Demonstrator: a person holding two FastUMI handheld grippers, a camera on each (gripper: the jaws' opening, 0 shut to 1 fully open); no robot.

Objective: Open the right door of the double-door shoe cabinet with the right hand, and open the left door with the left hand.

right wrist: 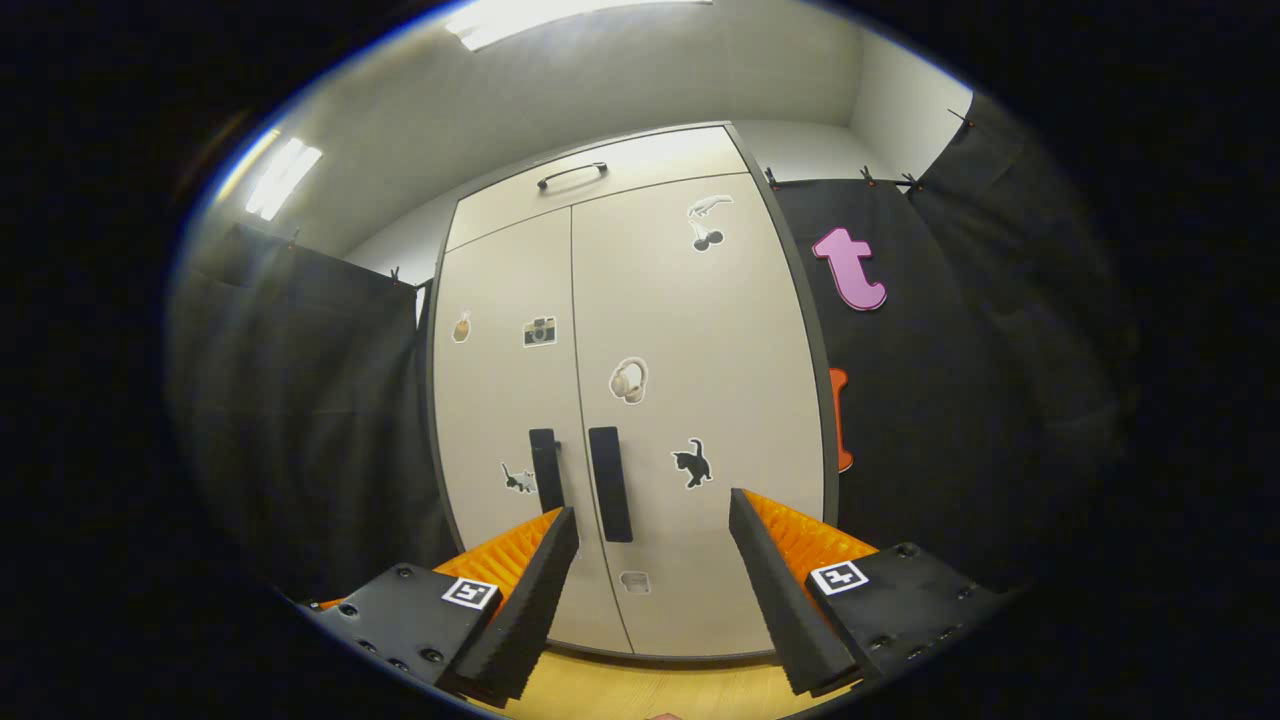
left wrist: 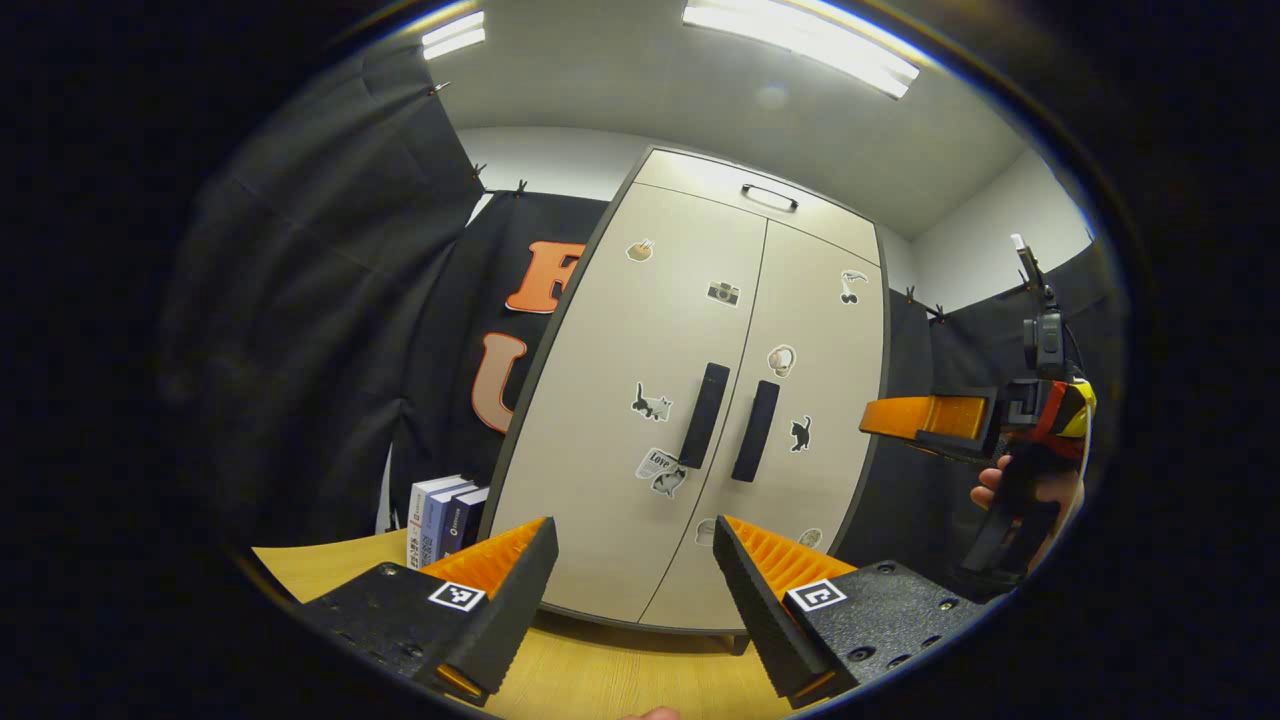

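Left tool (left wrist: pixel 635 545) spread wide, right tool (right wrist: pixel 650 540) likewise, cabinet doors (right wrist: pixel 690 400) closed

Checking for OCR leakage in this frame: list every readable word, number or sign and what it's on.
"Love": newspaper-style sticker on the left door, beside its handle; the smaller print under it is blurred.
Book spines left of the cabinet: print too small to read.
Square markers on the left gripper and right gripper: coded patterns, no text.
Other door stickers: pictures only.

Bright ceiling lights (left wrist: pixel 800 40), sharp, fisheye-warped edges
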